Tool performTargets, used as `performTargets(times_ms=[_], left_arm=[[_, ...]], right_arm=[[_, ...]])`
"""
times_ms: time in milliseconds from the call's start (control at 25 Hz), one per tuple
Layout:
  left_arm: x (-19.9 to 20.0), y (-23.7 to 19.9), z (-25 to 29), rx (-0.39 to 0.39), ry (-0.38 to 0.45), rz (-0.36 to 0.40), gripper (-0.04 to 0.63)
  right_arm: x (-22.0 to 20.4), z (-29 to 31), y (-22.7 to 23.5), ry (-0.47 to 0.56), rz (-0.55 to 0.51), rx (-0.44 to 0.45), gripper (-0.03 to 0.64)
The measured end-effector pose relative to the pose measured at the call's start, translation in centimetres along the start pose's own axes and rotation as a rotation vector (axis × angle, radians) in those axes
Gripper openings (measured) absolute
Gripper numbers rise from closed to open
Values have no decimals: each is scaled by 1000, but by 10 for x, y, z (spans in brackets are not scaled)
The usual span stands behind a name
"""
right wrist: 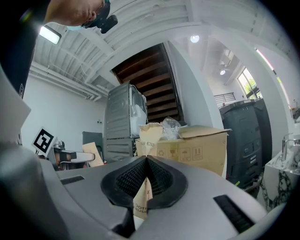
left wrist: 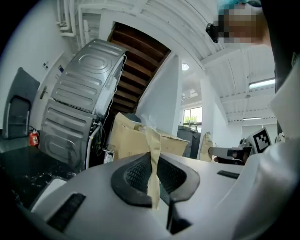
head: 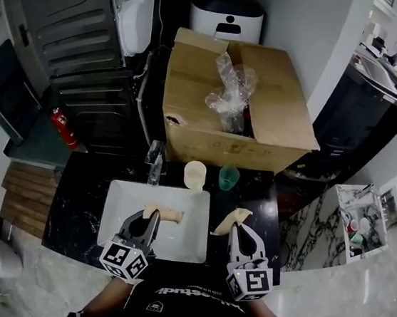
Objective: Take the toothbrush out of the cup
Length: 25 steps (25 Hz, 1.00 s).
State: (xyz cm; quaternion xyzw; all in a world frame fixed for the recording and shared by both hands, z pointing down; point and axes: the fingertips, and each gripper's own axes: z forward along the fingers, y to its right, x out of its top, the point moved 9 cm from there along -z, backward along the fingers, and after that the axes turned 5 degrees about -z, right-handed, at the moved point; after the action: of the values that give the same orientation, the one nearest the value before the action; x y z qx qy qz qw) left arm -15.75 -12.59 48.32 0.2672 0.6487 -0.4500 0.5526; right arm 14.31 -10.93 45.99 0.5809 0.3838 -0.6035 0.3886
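Left gripper (head: 152, 216): clenched on a tan paper strip (head: 166, 213) that stands edge-on between my pads, over the sink (head: 123, 213).
Right gripper (head: 237, 228): clamped tight on a tan paper sleeve (head: 229, 221) whose print partly reads like a toothbrush label. It hangs over the black counter (head: 87, 191), just right of the sink.
Toothbrush: I see no bare brush. It may sit inside the paper sleeve, but I cannot tell.
Cups: a cream cup (head: 194, 174) and a green cup (head: 229, 177) stand side by side behind the sink, apart from both grippers. No handle shows above either rim.
Risk: the paper is thin, so pulling my two grippers apart could tear it. If a brush lies loose inside, tipping an open end could drop it into the sink.
Around: a faucet (head: 154, 165) stands just left of the cream cup. An open cardboard box (head: 208, 137) with crumpled plastic wrap (head: 230, 86) sits right behind the cups.
In the way: the faucet crowds a left-side reach to the cups.
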Motion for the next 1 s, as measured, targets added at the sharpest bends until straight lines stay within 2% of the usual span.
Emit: performTargets(times_ms=[80,280,440,1000], left_arm=[[-2,1,2,-17,-5,-4,35],[11,6,4,-40,25,70,35],[14,10,5,-49,25,98,35],[5,10,7,-54,-17,90,35]], right_arm=[[2,0,1,4,-3,-6,37],[5,0,2,15,-16,-14,37],[6,2,3,15,-28,-21,37],[5,-1,2,2,-29,-37,37]])
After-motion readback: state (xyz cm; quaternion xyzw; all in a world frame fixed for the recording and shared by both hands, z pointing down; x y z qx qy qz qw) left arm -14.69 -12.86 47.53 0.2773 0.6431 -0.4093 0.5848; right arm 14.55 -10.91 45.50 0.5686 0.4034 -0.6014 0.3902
